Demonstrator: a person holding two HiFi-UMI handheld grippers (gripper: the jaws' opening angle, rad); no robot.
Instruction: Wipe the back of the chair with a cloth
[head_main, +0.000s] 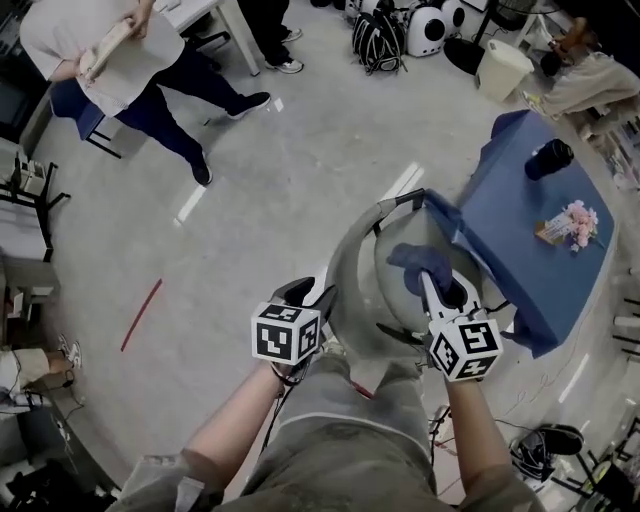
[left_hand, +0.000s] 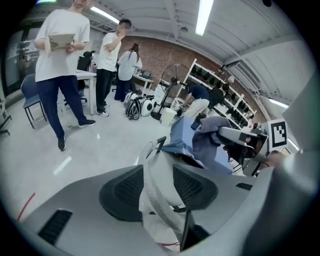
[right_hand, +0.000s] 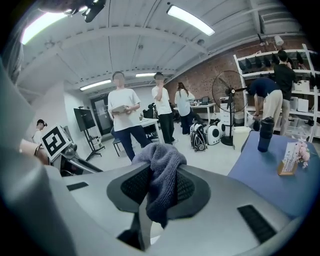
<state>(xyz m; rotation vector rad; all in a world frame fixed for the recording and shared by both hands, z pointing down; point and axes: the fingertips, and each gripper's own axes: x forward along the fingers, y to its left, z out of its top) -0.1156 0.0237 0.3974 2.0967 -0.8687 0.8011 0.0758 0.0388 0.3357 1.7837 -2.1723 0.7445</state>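
Observation:
The grey chair back (head_main: 362, 285) curves below me, seen from above. My left gripper (head_main: 305, 294) is at its left edge; in the left gripper view the chair's pale mesh rim (left_hand: 161, 200) runs between the wide jaws of the left gripper (left_hand: 159, 189), with gaps on both sides. My right gripper (head_main: 437, 282) is over the right part of the chair back, shut on a blue-grey cloth (head_main: 420, 262). In the right gripper view the cloth (right_hand: 161, 167) bunches out of the right gripper (right_hand: 157, 189) and hangs down.
A blue-covered table (head_main: 510, 250) stands close on the right with a black bottle (head_main: 548, 158) and pink flowers (head_main: 575, 222). A person (head_main: 110, 60) holding a board stands at the far left. Bags (head_main: 380, 40) and a white bin (head_main: 500, 68) lie beyond.

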